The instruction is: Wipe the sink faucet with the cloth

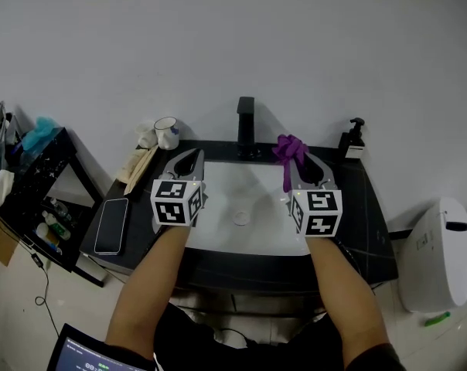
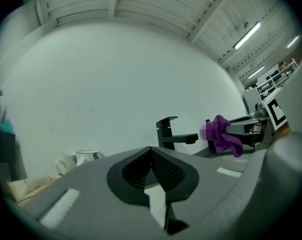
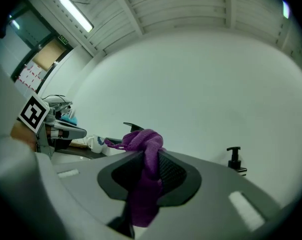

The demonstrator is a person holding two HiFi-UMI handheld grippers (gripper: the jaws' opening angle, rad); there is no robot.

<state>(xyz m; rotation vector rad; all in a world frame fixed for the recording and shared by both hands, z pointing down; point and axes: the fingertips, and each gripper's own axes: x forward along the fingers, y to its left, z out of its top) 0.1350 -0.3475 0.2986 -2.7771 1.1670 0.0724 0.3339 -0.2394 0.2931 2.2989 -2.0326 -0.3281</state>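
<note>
Our right gripper's (image 3: 148, 159) jaws pinch the cloth (image 3: 143, 141); the left gripper's (image 2: 151, 153) press together. The mug (image 2: 87, 157) lies beyond them, its contents unclear, and the faucet (image 1: 246, 122) stands between.

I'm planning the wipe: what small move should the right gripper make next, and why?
Probably ease the right gripper left and forward toward the faucet. It is shut on the purple cloth, which hangs to the faucet's right, apart from it.

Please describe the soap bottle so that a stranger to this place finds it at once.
Start from the dark counter around the white sink. Follow its back edge to the right of the black faucet. There stands a small bottle with a black pump on top, the only pump bottle here.
</note>
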